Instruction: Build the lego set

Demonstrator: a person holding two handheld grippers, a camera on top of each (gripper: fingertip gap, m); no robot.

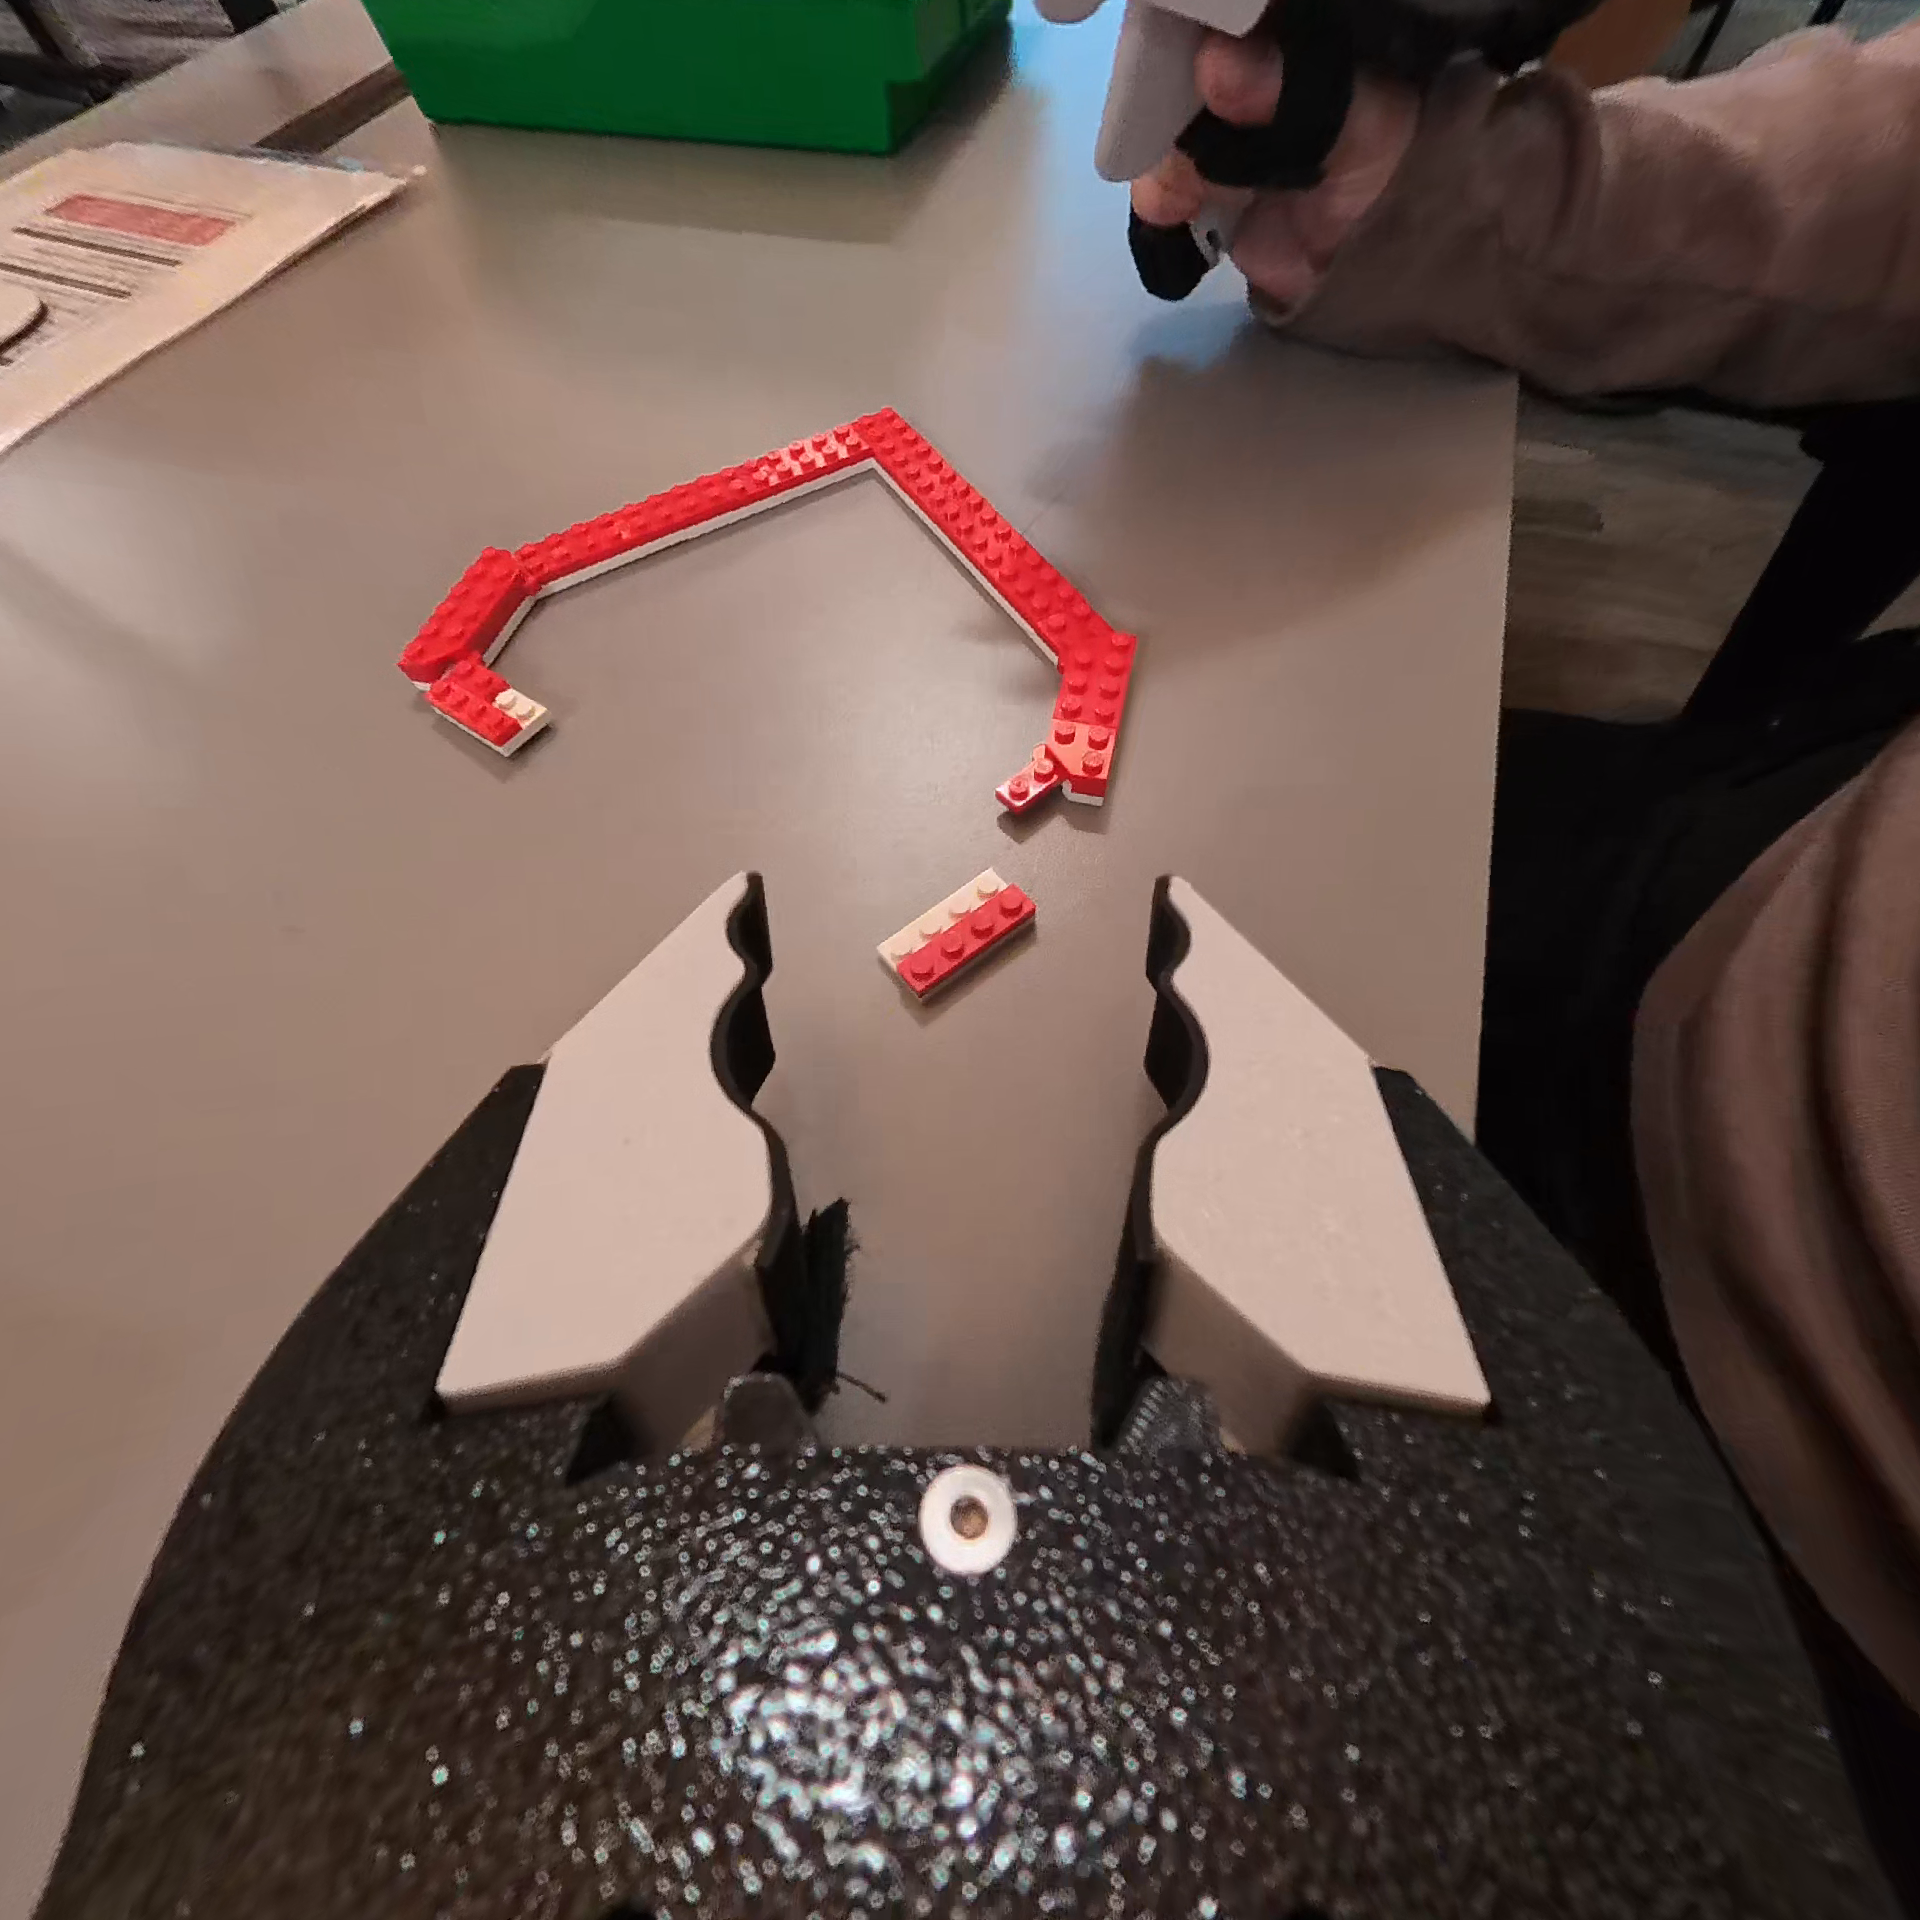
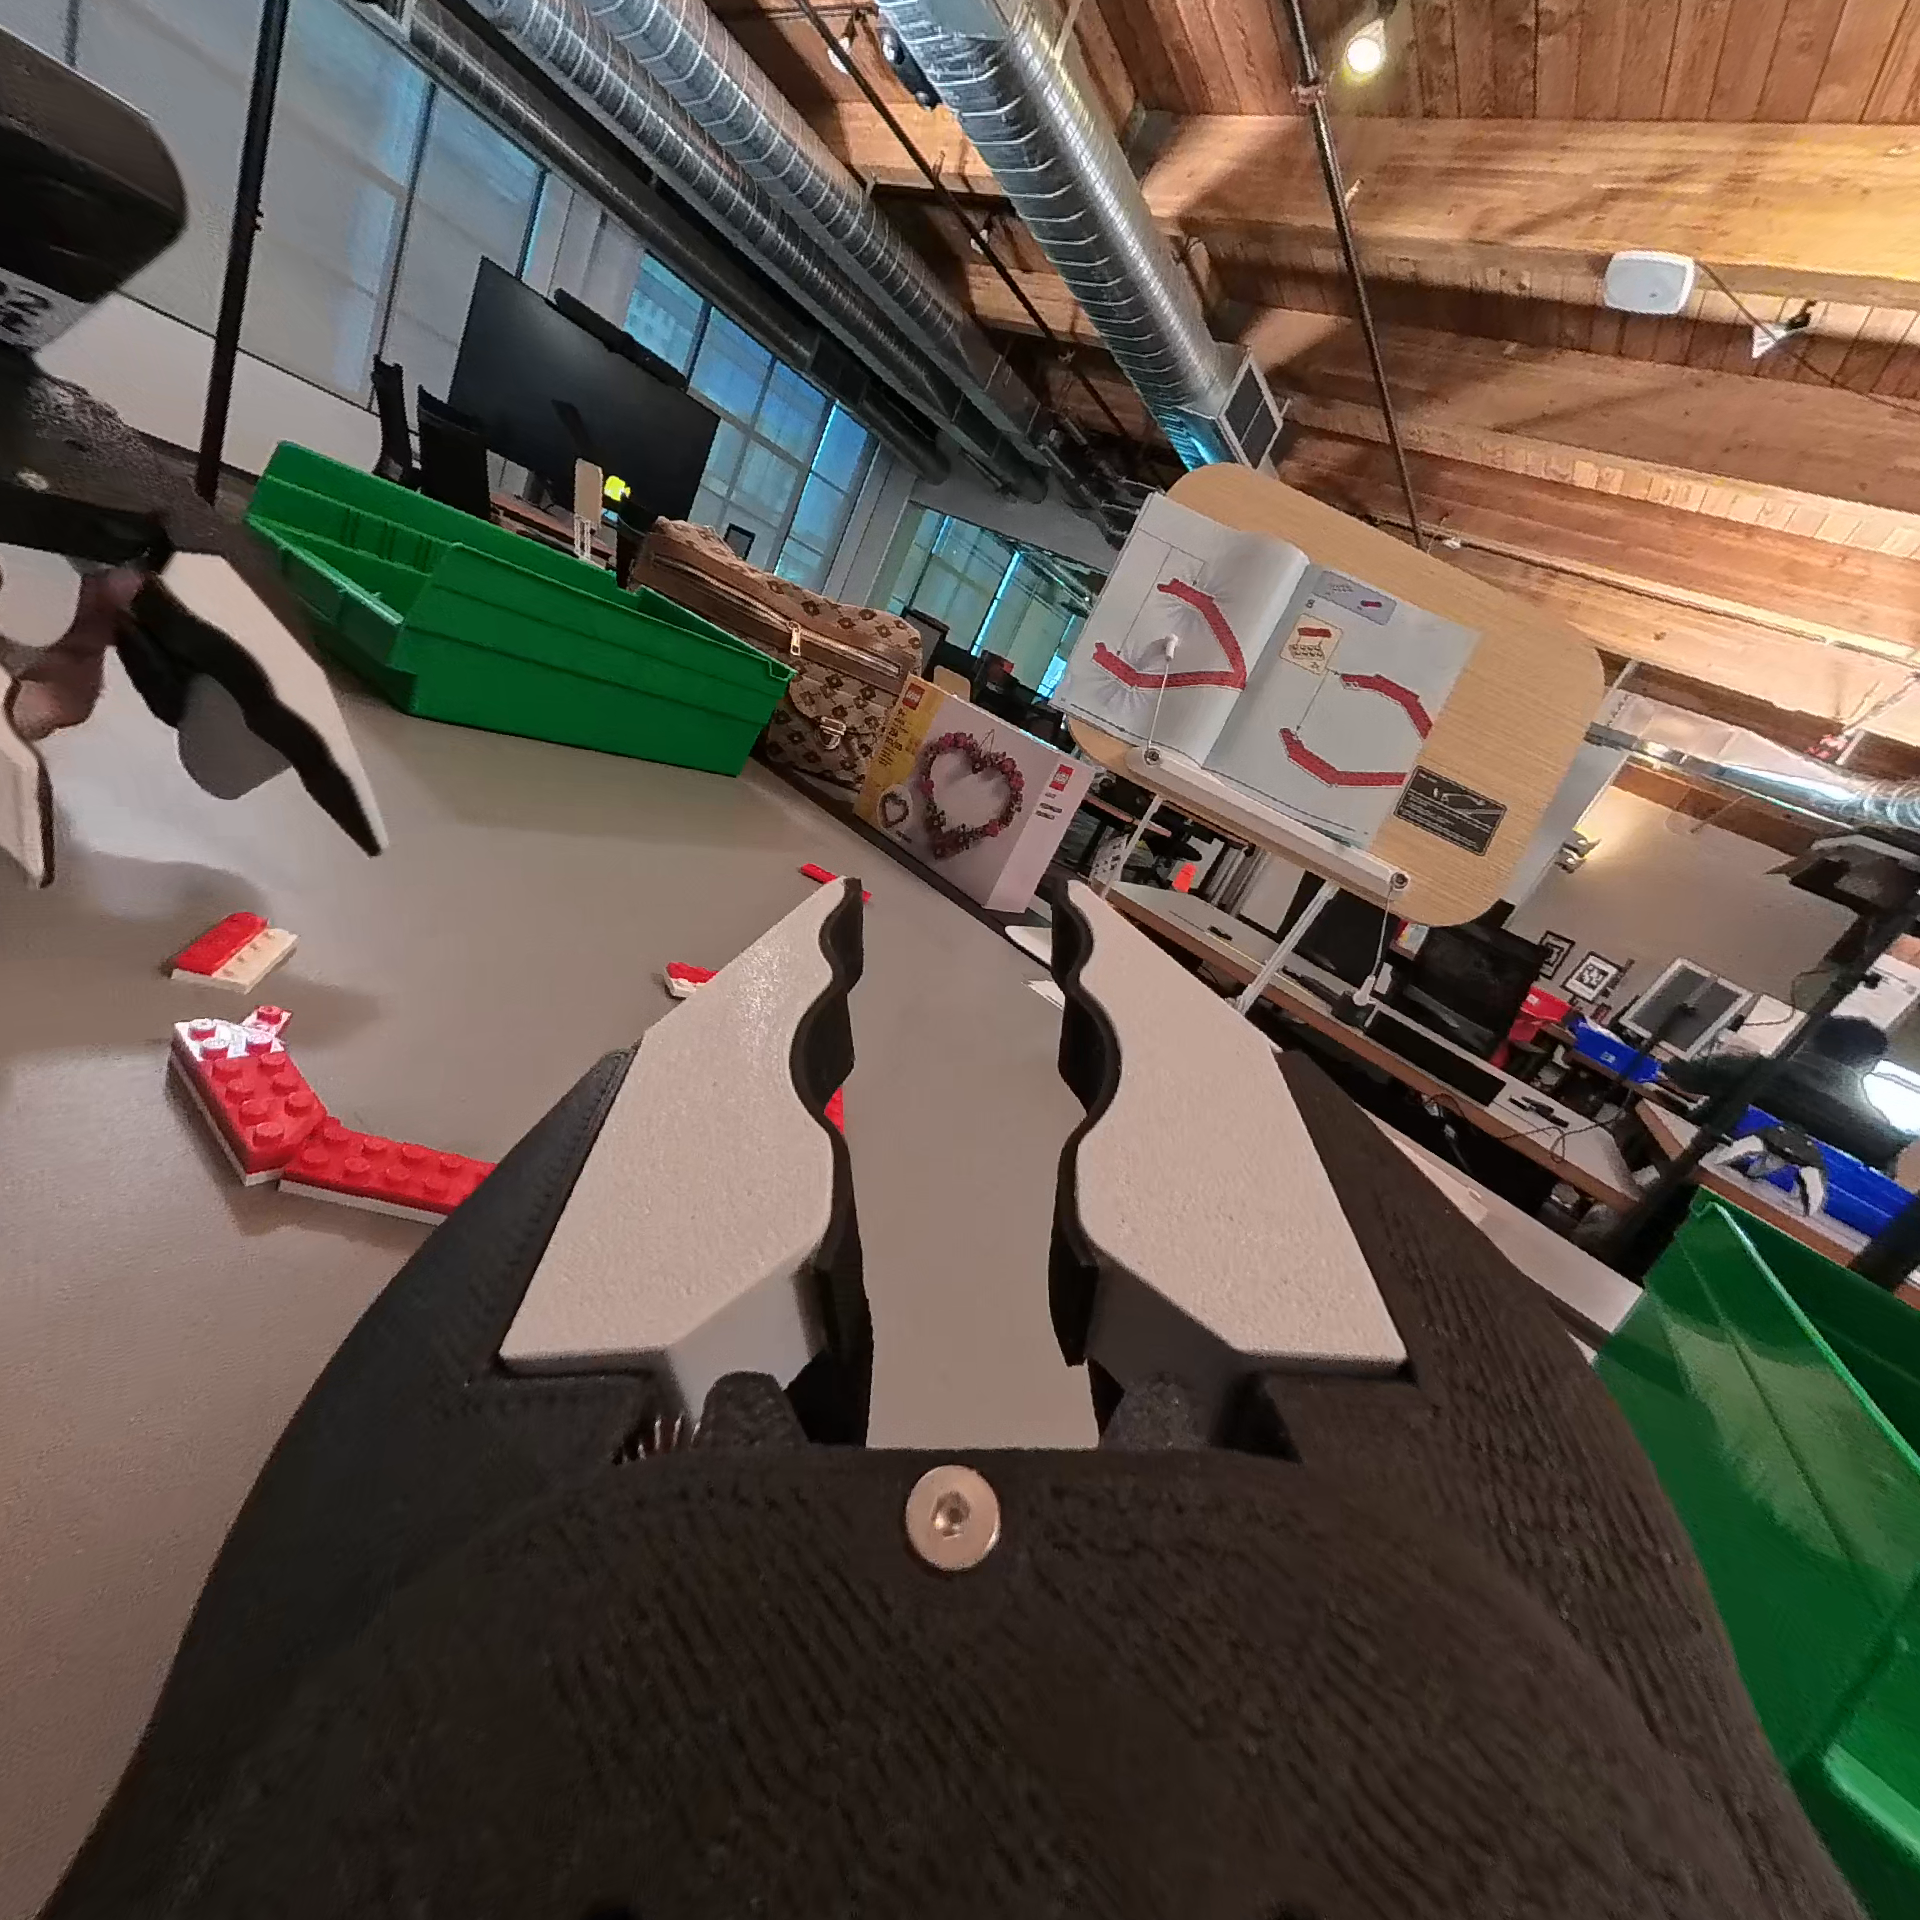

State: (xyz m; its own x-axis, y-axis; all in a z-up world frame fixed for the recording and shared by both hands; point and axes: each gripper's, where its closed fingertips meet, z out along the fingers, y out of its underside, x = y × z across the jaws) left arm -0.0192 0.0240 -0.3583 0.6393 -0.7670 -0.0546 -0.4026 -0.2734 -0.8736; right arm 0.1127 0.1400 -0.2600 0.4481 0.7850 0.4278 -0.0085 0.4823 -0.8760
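Hovering over the grey table (image 1: 312, 935), my left gripper (image 1: 961, 894) has its jaws spread wide and empty. The small red-and-white plate piece (image 1: 958, 945) lies just beyond the fingertips, between them, near the open end of the red heart-shaped frame (image 1: 831, 488). My right gripper (image 2: 956, 914), beside that frame, has its jaws parted around nothing.

Glossy red plastic lego frame (image 1: 935, 499) sits on the matt grey table (image 1: 260, 935), the left gripper (image 1: 961, 904) has rough speckled black housing, and there's a shiny green plastic bin (image 2: 540, 634).
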